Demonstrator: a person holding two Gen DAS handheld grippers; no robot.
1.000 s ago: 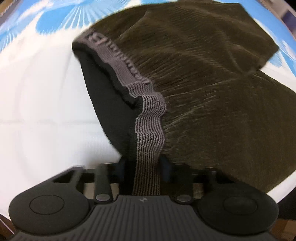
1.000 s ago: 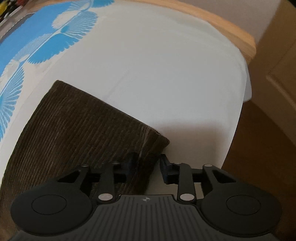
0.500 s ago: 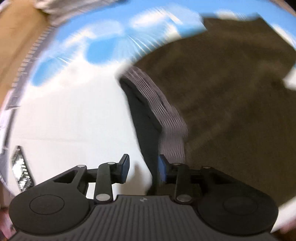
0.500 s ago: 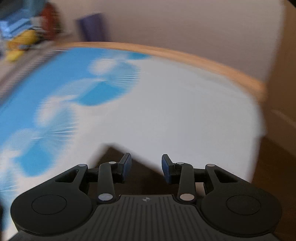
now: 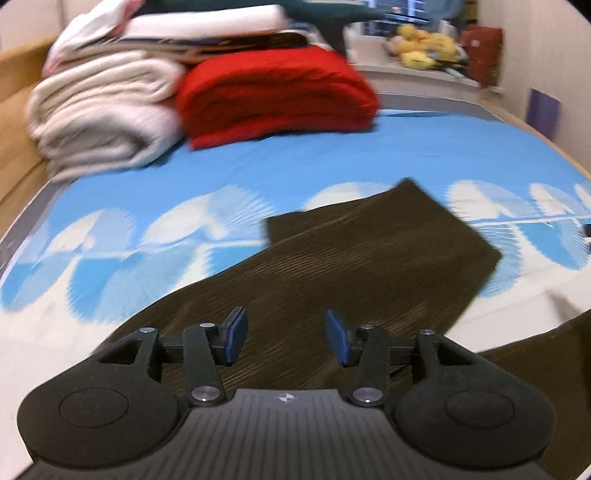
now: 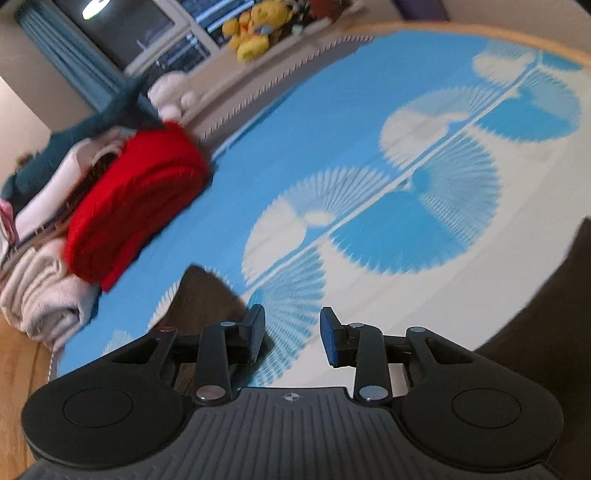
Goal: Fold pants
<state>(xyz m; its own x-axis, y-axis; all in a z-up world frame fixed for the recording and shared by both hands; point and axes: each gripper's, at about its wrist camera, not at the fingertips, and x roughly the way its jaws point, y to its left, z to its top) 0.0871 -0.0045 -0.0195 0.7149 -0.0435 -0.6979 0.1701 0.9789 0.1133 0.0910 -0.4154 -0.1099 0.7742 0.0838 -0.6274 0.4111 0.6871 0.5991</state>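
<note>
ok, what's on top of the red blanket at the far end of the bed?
On the red blanket lies a stack of folded white and patterned cloth, with a dark teal piece above. Blur hides what these are. Whatever lies behind the blanket is covered.

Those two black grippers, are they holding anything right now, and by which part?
Nothing is held. The left gripper hangs above the dark brown corduroy pants, its jaws opening and empty. The right gripper is closing on nothing, over the blue-and-white bedsheet.
</note>
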